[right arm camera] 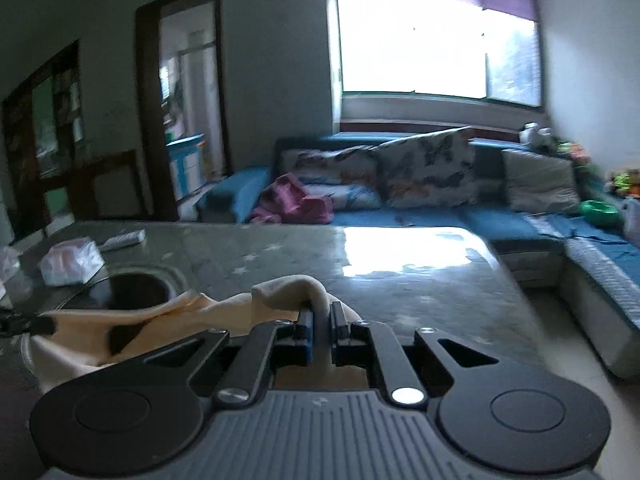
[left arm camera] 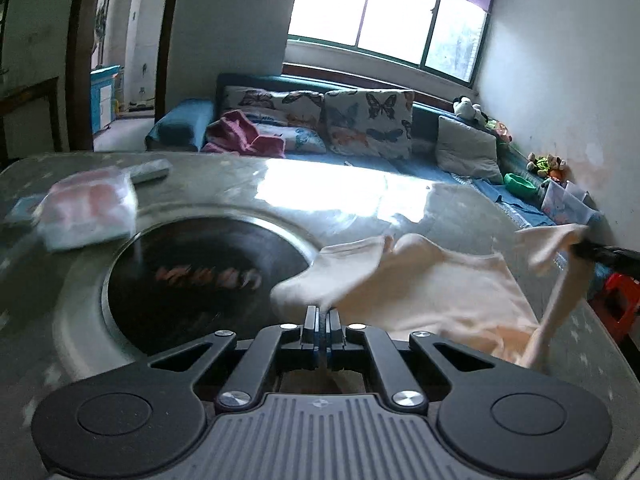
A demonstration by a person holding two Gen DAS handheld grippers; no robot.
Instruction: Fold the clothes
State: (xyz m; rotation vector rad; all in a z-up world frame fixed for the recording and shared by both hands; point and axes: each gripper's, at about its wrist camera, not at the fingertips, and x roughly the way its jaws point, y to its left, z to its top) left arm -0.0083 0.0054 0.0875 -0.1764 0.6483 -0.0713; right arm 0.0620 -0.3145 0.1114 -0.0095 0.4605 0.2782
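Premises: a domestic living room. Evidence: a blue corner sofa (right arm camera: 440,216) with butterfly-print cushions (left arm camera: 370,122), soft toys (left arm camera: 470,110) lined along its back, a wide window (left arm camera: 384,20) with a purple blind, a glass-topped table (right arm camera: 360,276) carrying a remote control (right arm camera: 122,240), and a doorway (right arm camera: 188,112) to further rooms.

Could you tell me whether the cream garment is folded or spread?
Neither: the cream garment hangs bunched over the table, pinched by the left gripper and right gripper.

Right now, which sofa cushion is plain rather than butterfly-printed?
The grey cushion at the sofa's right end, nearest the stuffed toys; the others carry butterfly prints.
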